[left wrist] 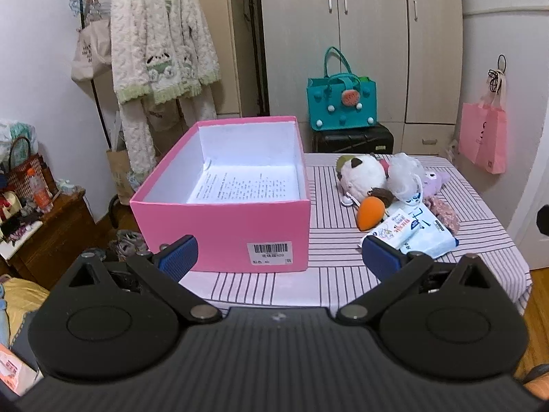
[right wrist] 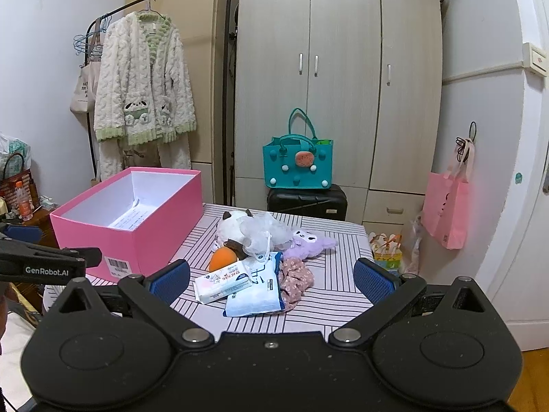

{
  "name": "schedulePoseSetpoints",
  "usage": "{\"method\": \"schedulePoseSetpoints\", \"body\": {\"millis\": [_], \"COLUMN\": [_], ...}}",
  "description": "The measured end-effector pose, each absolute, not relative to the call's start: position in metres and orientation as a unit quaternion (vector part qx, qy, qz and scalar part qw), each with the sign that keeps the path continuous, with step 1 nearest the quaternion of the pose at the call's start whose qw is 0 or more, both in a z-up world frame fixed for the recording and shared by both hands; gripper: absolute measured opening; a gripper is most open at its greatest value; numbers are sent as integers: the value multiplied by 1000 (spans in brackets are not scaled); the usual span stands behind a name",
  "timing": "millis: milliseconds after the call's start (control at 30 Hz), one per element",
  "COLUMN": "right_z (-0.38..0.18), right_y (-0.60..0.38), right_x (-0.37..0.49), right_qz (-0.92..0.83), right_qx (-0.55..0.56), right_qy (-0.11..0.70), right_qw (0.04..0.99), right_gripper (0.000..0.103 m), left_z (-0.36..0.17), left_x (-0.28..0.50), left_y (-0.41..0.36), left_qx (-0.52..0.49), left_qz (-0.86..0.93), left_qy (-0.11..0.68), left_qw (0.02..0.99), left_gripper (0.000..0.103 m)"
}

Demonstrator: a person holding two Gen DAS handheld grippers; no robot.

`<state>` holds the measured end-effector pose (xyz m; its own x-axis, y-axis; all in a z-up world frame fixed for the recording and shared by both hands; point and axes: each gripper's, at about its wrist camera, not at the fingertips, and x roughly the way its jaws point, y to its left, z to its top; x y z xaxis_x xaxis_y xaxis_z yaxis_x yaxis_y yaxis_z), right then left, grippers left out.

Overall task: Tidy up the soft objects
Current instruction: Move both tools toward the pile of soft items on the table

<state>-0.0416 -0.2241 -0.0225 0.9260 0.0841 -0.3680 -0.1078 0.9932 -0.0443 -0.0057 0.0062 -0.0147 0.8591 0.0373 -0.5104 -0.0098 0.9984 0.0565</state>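
Note:
An open pink box (left wrist: 223,221) (right wrist: 137,237) stands on the striped table, with only a printed sheet inside. To its right lies a pile of soft things: a white plush (left wrist: 363,175) (right wrist: 231,228), a white mesh puff (left wrist: 406,171) (right wrist: 267,230), an orange sponge (left wrist: 370,213) (right wrist: 223,259), tissue packs (left wrist: 411,230) (right wrist: 226,281), a purple plush (right wrist: 310,243) and a floral scrunchie (right wrist: 295,279). My left gripper (left wrist: 279,257) is open and empty, in front of the box. My right gripper (right wrist: 271,279) is open and empty, in front of the pile.
The striped table (left wrist: 343,274) (right wrist: 343,295) ends just ahead of both grippers. A teal bag (right wrist: 296,164) sits on a black suitcase (right wrist: 307,202) behind it. A coat rack with a fluffy robe (right wrist: 144,82) stands at left, a wardrobe behind, a pink bag (right wrist: 446,209) hangs right.

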Motion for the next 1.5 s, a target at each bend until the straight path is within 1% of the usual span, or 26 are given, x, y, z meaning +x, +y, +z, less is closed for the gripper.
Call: {"method": "schedulePoseSetpoints", "body": {"millis": [200, 400, 833, 1500], "right_z": [-26, -31, -47, -56], "right_y": [-224, -226, -222, -228], "right_x": [-44, -45, -50, -42], "right_qz": [48, 49, 55, 51], "right_qx": [-31, -32, -51, -39], "right_qy": [182, 181, 179, 183], "right_qw": [982, 982, 981, 981], "right_gripper": [103, 103, 103, 103], "left_z": [-23, -30, -38, -46], "left_x": [-11, -17, -16, -12], "left_y": [1, 3, 3, 3], "left_qx": [45, 23, 26, 30], "left_qz": [17, 0, -2, -8], "left_qy": [245, 220, 233, 250], "left_qw": [968, 975, 972, 968], "left_gripper": [103, 103, 103, 103]}}
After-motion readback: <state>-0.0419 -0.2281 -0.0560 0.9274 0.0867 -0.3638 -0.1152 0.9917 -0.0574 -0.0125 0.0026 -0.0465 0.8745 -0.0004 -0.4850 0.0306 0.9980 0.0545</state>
